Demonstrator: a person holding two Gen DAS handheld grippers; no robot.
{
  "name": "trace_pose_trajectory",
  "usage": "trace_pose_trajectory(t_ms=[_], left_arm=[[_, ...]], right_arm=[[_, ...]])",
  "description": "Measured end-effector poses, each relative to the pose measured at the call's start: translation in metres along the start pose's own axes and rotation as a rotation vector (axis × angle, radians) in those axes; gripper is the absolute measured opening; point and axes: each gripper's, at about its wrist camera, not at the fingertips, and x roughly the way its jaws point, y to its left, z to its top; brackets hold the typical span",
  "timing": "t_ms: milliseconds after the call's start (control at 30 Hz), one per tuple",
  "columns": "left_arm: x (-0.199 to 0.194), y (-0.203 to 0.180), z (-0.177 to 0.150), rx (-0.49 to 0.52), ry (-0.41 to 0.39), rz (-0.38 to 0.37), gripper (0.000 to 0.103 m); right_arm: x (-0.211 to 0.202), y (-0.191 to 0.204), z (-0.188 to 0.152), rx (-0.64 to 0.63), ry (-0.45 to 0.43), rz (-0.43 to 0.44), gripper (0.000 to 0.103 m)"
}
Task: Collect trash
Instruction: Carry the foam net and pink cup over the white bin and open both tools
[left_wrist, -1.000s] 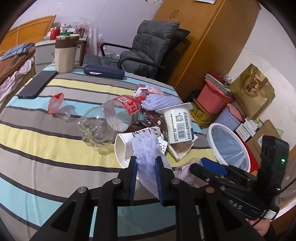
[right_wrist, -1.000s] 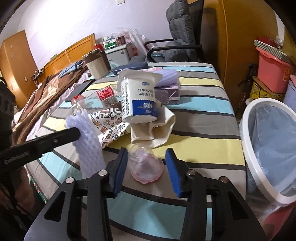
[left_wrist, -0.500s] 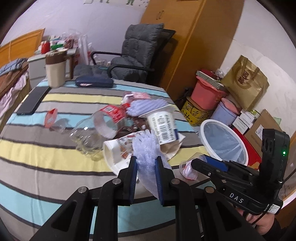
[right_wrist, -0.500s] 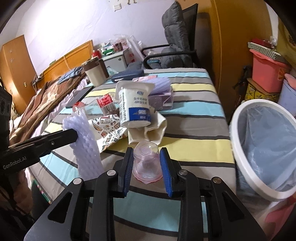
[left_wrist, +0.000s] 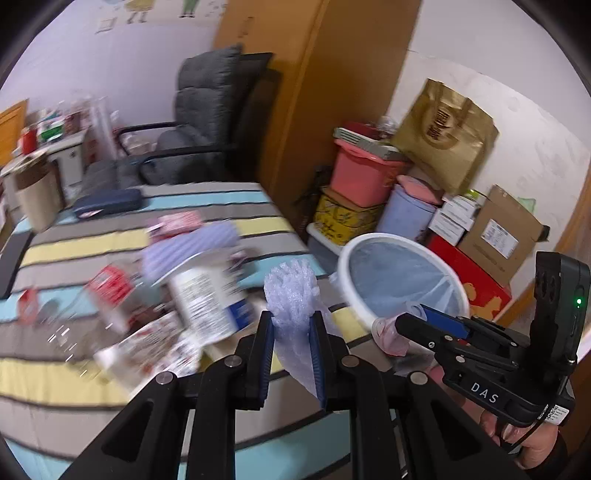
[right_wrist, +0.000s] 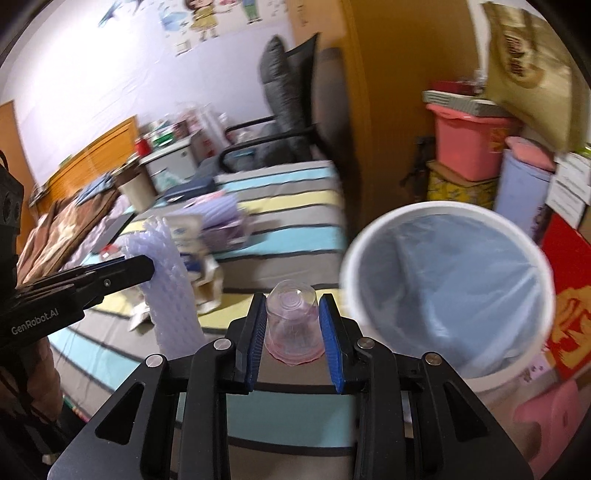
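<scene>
My left gripper (left_wrist: 291, 326) is shut on a pale lilac foam net sleeve (left_wrist: 291, 295), held above the table's right edge. My right gripper (right_wrist: 292, 314) is shut on a small clear plastic cup (right_wrist: 291, 325) with pink residue. The white bin with a blue liner (right_wrist: 447, 288) stands on the floor to the right of both grippers, and also shows in the left wrist view (left_wrist: 400, 278). The left gripper and foam sleeve (right_wrist: 173, 280) show at the left of the right wrist view. The right gripper with the cup (left_wrist: 388, 332) shows in the left wrist view next to the bin's rim.
On the striped table (left_wrist: 92, 384) lie a white yoghurt tub (left_wrist: 207, 299), a clear bottle with a red label (left_wrist: 107, 291), printed paper wrappers (left_wrist: 155, 343) and a lilac box (left_wrist: 192, 247). A grey chair (left_wrist: 199, 122), pink tub (left_wrist: 364, 173) and cardboard boxes (left_wrist: 495, 232) stand beyond.
Both grippers have lifted and swung right towards the bin, each carrying its item. The right gripper shut on the clear cup and raised it off the table.
</scene>
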Motion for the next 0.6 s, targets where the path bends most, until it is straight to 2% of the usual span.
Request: trace_pose_trajectory(t_ms=[400, 600], left_arm=[[0.063, -0.06, 0.043, 0.074, 0.014, -0.09, 0.019], [0.094, -0.077, 0.049, 0.09, 0.051, -0.122, 0.019]], right_arm=[[-0.014, -0.055, 0.001, 0.077, -0.028, -0.139, 0.032], [-0.011, -0.07, -0.002, 0.1, -0.008, -0.179, 0.032]])
